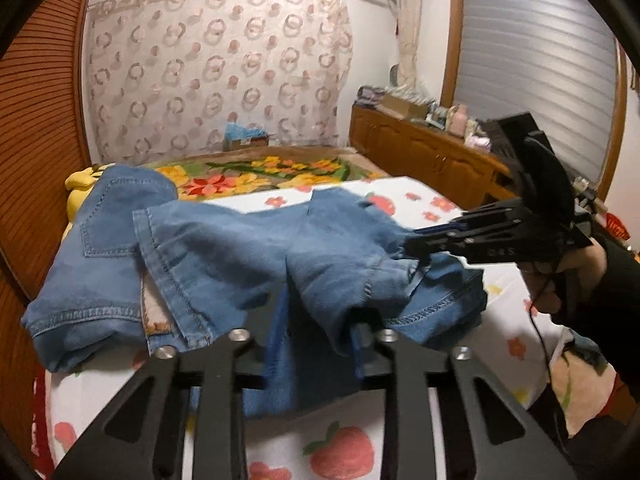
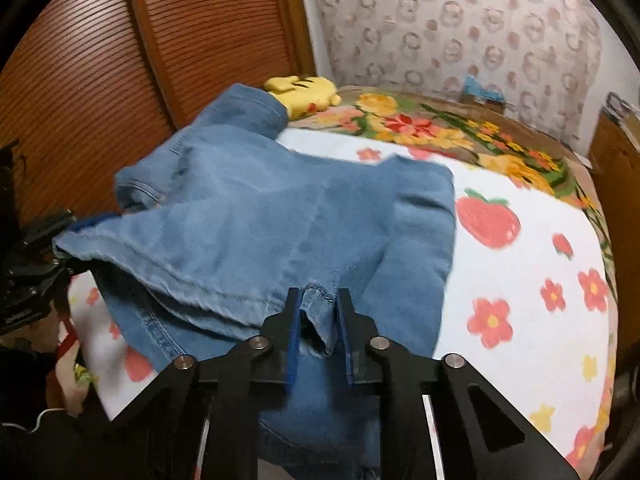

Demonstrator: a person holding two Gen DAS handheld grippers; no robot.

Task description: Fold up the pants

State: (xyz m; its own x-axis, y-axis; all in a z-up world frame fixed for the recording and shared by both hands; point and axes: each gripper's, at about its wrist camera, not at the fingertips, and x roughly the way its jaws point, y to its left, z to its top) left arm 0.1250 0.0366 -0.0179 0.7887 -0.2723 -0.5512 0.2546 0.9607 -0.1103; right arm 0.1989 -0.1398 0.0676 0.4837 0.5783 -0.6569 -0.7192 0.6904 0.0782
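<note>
The right hand-held gripper (image 2: 319, 308) is pinching a hem corner of the pants (image 2: 256, 216); the left hand-held gripper (image 1: 320, 336) is clamping the other corner. The pants are lying across the strawberry-print bed (image 2: 520, 280), leg ends lifted over the waist half. To fold well, I judge both corners should be travelling level and taut, landing square on the waistband near the yellow plush (image 2: 308, 90).
</note>
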